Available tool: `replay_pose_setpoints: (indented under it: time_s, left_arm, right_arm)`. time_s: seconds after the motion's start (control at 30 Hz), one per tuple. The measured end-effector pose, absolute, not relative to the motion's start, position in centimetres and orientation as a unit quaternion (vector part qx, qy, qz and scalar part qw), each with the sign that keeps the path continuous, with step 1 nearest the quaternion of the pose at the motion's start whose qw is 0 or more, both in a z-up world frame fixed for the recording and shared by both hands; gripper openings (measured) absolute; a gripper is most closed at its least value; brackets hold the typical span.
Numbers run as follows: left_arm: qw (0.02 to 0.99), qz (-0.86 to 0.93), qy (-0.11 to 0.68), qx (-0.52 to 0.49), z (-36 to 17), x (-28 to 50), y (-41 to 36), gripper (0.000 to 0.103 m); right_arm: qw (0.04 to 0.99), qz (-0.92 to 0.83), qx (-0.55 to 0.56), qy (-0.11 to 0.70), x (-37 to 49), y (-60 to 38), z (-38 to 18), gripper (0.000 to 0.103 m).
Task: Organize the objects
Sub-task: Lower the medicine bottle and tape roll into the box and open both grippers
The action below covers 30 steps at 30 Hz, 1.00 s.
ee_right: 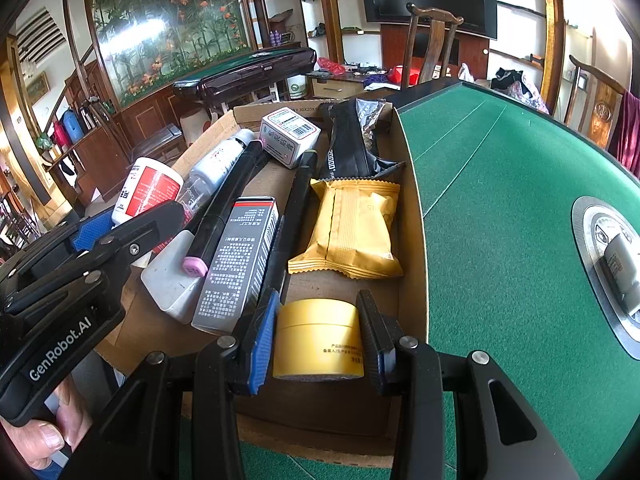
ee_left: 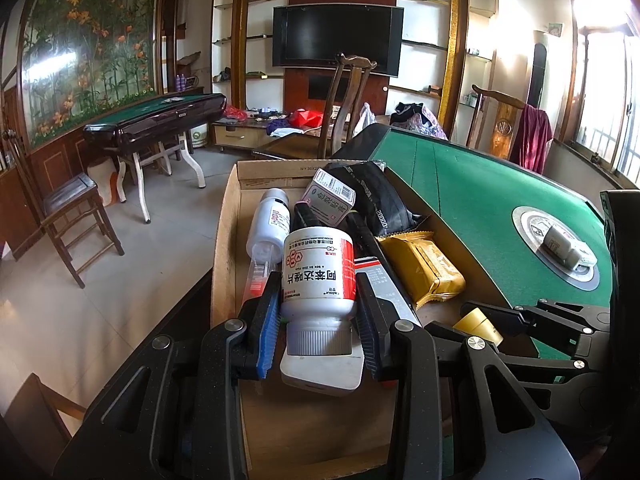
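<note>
Blue-padded fingers of the left tool (ee_left: 318,312) pinch a white pill bottle (ee_left: 319,276) with a red-and-white label. The bottle is held cap toward the camera, above the near end of the cardboard box (ee_left: 226,240). A flat white device (ee_left: 320,376) lies directly under the cap, at 6 o'clock from the bottle.

The right tool (ee_right: 318,336) is pressed against both sides of a yellow jar (ee_right: 319,338), which sits inside the box at its near right corner. In the left wrist view the same jar (ee_left: 478,322) shows at 3 o'clock from the pill bottle, held by the right tool (ee_left: 492,320). In the right wrist view the left tool (ee_right: 120,220) shows at 10 o'clock, with part of a hand (ee_right: 44,436) on its grip.

Box contents, outward from the yellow jar:
- A grey carton (ee_right: 236,264) lies at 10 o'clock.
- A yellow snack packet (ee_right: 352,228) lies at 12 o'clock.
- A black marker with a pink end (ee_right: 224,204) lies just left of the grey carton.
- A second black pen (ee_right: 294,208) lies between the carton and the snack packet.
- A white spray bottle (ee_right: 218,164) lies near the left wall.
- A small white box with a barcode (ee_right: 290,136) and a black packet (ee_right: 352,144) lie at the far end.

The box stands at the left edge of the green worktop (ee_right: 500,200). A round metal plate (ee_right: 592,248) is set into the worktop at 3 o'clock, with a small white bottle (ee_right: 622,264) on it.
</note>
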<state>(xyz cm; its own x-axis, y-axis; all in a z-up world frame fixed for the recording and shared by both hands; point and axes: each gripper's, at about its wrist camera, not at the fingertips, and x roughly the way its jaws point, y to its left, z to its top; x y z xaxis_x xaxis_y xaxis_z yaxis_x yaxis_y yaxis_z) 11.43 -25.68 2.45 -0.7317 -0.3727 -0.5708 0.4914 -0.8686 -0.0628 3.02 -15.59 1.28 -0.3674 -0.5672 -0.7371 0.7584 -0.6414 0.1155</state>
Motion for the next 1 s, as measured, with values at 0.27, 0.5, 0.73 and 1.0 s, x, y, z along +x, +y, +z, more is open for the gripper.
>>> replay_pose_setpoints:
  time_s: [0.27, 0.5, 0.73, 1.0]
  left_arm:
    - [0.237, -0.924, 0.101, 0.281, 2.52, 11.49, -25.56, 0.034]
    - [0.239, -0.925, 0.097, 0.278, 2.58, 11.50, -25.42, 0.034]
    - [0.241, -0.925, 0.096, 0.278, 2.66, 11.38, -25.33, 0.034]
    - [0.242, -0.925, 0.096, 0.278, 2.65, 11.45, -25.34, 0.034]
  right_arm:
    - [0.405, -0.818, 0.390, 0.122, 3.05, -15.54, 1.22, 0.039]
    - [0.405, -0.818, 0.390, 0.122, 3.05, -15.49, 1.17, 0.040]
    - [0.405, -0.818, 0.390, 0.122, 3.08, -15.47, 1.13, 0.040]
    - [0.405, -0.818, 0.389, 0.122, 3.09, -15.40, 1.07, 0.040]
